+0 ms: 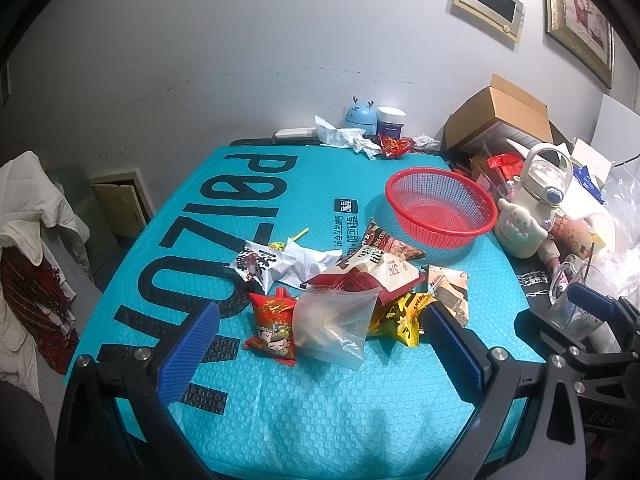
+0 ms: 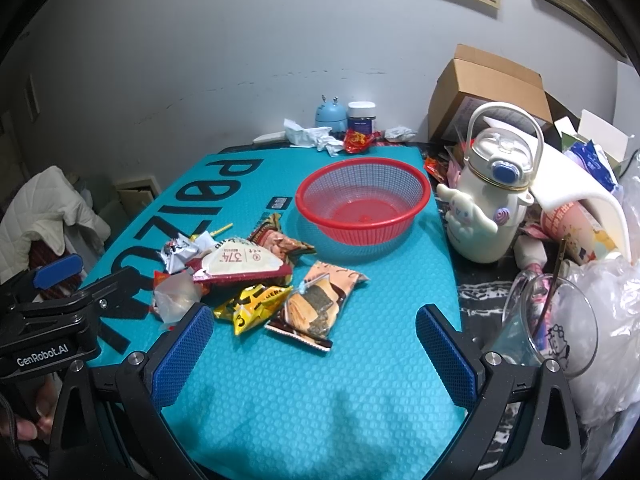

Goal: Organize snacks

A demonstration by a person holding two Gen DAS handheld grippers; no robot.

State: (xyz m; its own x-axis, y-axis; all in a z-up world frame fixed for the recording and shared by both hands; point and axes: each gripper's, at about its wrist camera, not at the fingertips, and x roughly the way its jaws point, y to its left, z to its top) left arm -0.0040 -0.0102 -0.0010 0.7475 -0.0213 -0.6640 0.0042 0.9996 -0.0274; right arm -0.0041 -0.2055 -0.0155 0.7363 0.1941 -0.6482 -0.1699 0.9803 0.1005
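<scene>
Currently both the left claw (image 1: pixel 320 344) and right claw (image 2: pixel 316 354) gape wide, gripping nothing.

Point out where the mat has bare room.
Free: the near strip between the snack pile and both claws, and the left lettered side. The basket holds nothing. Crowded: mat middle, and right of the bottle.

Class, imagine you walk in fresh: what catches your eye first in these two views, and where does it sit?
The red basket, empty, sits toward the far right of the bright teal mat. Nearer lies a jumbled pile of snack packets, left of centre. Both tools, left and right, hang open above the mat's near edge.
</scene>
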